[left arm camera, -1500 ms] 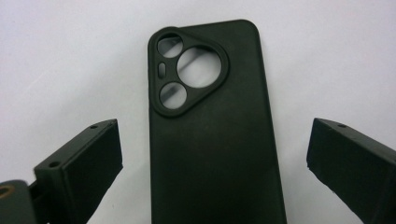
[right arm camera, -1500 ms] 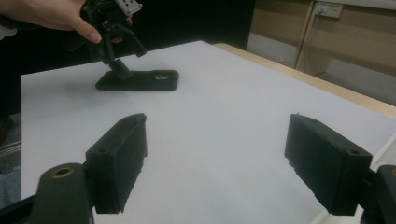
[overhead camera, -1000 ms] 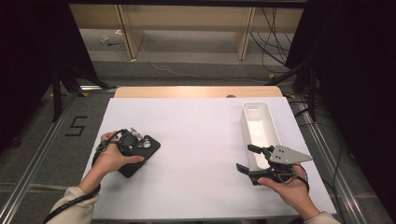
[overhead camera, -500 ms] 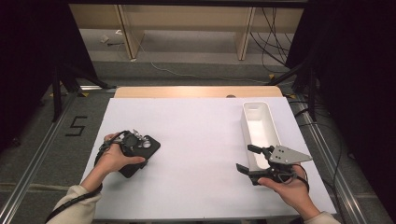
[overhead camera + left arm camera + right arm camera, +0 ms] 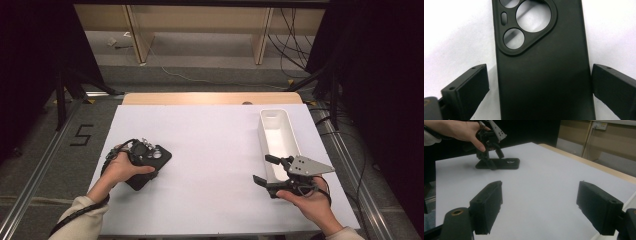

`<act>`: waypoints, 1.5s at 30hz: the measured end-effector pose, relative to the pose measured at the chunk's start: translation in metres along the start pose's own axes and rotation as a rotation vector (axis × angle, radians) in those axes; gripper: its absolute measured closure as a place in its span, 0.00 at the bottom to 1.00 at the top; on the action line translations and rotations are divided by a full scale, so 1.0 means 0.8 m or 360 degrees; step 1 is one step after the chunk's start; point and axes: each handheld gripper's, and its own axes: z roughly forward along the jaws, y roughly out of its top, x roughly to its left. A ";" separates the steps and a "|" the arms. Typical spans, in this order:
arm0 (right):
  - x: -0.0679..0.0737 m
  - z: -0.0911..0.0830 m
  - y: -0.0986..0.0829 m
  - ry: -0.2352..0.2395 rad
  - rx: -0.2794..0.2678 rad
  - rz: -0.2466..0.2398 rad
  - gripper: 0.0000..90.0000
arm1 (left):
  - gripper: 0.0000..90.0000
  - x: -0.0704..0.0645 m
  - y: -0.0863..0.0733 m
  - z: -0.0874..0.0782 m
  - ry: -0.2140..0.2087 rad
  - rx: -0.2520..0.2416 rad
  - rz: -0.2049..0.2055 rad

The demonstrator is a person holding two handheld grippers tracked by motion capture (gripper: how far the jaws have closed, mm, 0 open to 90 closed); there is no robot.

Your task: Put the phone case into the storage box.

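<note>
Left gripper (image 5: 539, 82): its jaws straddle the black phone case (image 5: 541, 75), spread wider than the case and not touching its long edges, seemingly lined up for a sideways grasp. The case lies flat on the white table (image 5: 215, 145), matte and rubbery, with rounded camera cut-outs. Well apart from the case, the right gripper (image 5: 262, 171) hangs wide open and empty, just beside the near end of the smooth, white, oblong tray (image 5: 278, 131).
</note>
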 end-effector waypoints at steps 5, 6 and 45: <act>0.000 0.000 0.000 0.0007 -0.0005 0.0000 0.25 | 0.06 0.004 -0.002 0.001 -0.0064 -0.0007 -0.0034; 0.000 0.000 0.000 0.0003 -0.0001 0.0001 0.25 | 0.06 0.005 -0.002 0.001 -0.0067 -0.0007 -0.0036; 0.000 -0.001 0.001 -0.0006 -0.0008 0.0003 0.25 | 0.18 -0.008 0.002 -0.007 -0.0014 0.0027 -0.0073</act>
